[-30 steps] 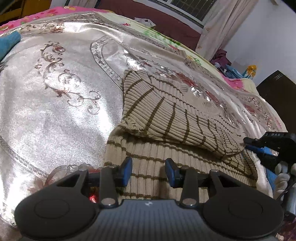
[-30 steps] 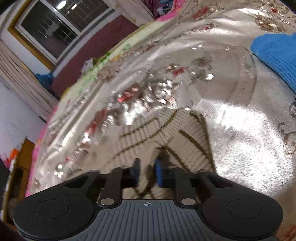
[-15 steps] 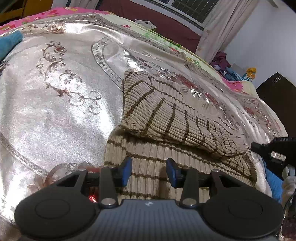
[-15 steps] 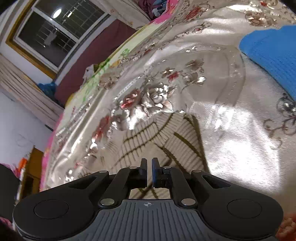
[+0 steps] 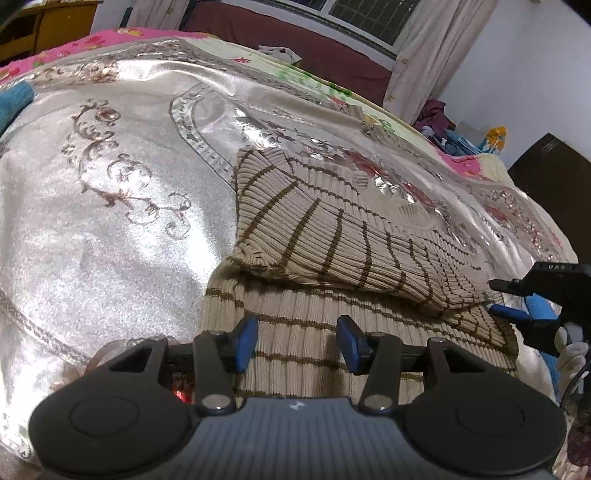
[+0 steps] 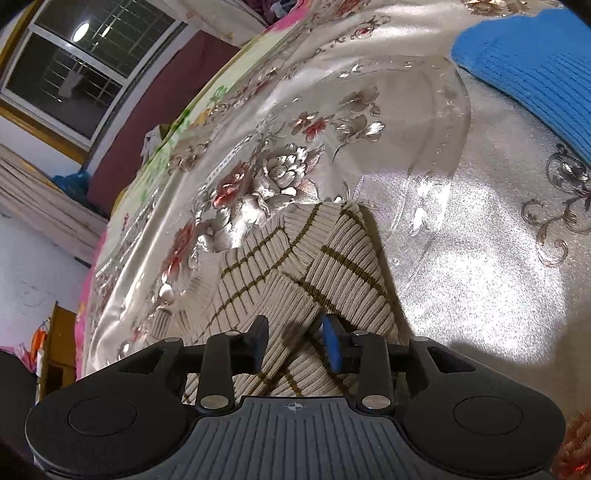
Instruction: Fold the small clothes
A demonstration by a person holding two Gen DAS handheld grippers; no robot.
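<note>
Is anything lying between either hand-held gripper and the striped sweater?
Nothing visible. The beige ribbed sweater with brown stripes lies directly beneath the opening left hand-held gripper and right hand-held gripper; neither grips it.

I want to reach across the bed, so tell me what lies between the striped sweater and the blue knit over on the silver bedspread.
Nothing: between the striped sweater and the blue knit only bare silver bedspread shows, clearest in the right wrist view.

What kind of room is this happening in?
Most likely a bedroom at home: a shiny embroidered bedspread covers a wide bed, a curtained window stands behind it, and a striped knit sweater lies spread for folding.
</note>
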